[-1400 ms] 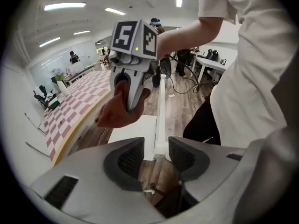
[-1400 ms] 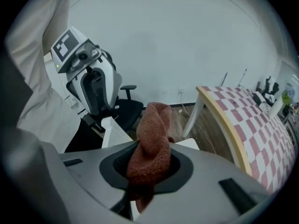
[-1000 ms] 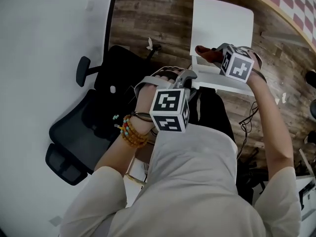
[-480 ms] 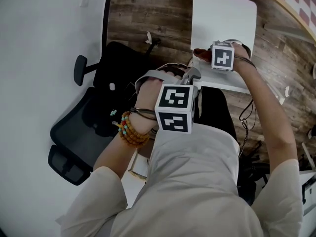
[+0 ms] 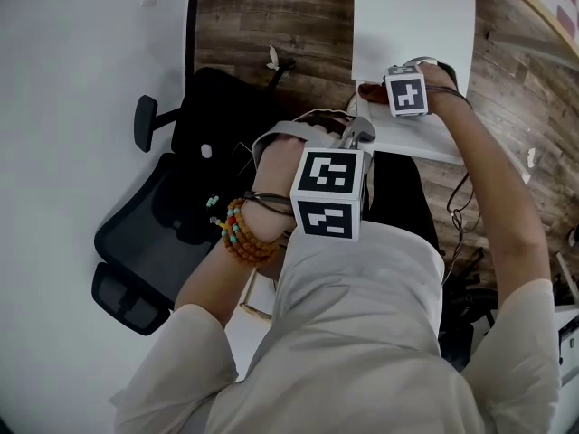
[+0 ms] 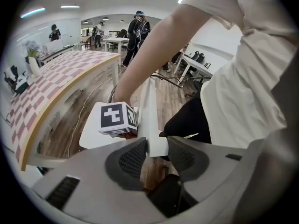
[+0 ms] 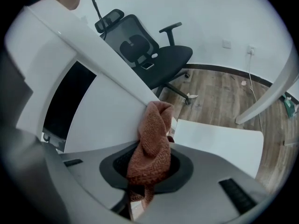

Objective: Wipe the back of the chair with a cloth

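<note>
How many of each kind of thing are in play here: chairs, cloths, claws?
Chairs: 2 (white chair, black office chair)
Cloths: 1 (reddish-brown cloth, held by the right claw)
Claws: 2 (left claw, closing with the white chair's back between its jaws; right claw)
Total: 5

Nothing to read here: no words, no numbers, no brand, no sign on any surface in view. The nearer marker cube [image 5: 330, 193] shows only black-and-white square patterns, no letters or digits among them, and the farther marker cube [image 5: 406, 90] carries the same kind of blocky pattern, again no writing.
</note>
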`<action>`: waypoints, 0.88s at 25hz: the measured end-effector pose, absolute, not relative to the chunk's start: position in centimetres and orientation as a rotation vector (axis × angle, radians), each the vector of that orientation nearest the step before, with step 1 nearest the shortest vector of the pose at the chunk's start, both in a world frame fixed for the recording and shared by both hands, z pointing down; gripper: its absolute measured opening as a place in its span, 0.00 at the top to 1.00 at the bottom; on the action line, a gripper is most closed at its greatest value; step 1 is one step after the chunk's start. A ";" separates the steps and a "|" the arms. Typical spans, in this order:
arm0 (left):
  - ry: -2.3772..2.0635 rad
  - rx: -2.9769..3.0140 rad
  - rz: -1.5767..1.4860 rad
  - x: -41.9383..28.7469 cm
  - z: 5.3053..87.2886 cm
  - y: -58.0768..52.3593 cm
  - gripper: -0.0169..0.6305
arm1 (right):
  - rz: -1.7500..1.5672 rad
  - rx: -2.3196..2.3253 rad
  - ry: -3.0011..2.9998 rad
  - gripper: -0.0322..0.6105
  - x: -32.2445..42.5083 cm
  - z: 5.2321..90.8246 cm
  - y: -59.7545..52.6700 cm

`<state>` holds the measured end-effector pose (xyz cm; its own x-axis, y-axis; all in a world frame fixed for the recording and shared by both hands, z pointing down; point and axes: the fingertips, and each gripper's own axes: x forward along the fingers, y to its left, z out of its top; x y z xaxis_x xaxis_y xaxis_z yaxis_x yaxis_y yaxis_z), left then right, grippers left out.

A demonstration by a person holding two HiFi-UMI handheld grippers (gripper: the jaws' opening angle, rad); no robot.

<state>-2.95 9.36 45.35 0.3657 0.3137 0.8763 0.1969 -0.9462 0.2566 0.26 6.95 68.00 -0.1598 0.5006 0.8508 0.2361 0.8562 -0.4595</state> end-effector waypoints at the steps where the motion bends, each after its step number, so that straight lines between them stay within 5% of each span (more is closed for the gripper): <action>1: 0.469 2.505 1.643 -2.9 45.3 9.4 0.69 | 0.244 -0.583 -1.748 0.83 0.2 67.9 7.0; 22: 0.435 2.488 1.666 -2.8 45.6 9.4 0.69 | -0.007 -0.689 -1.820 0.83 1.0 57.9 7.9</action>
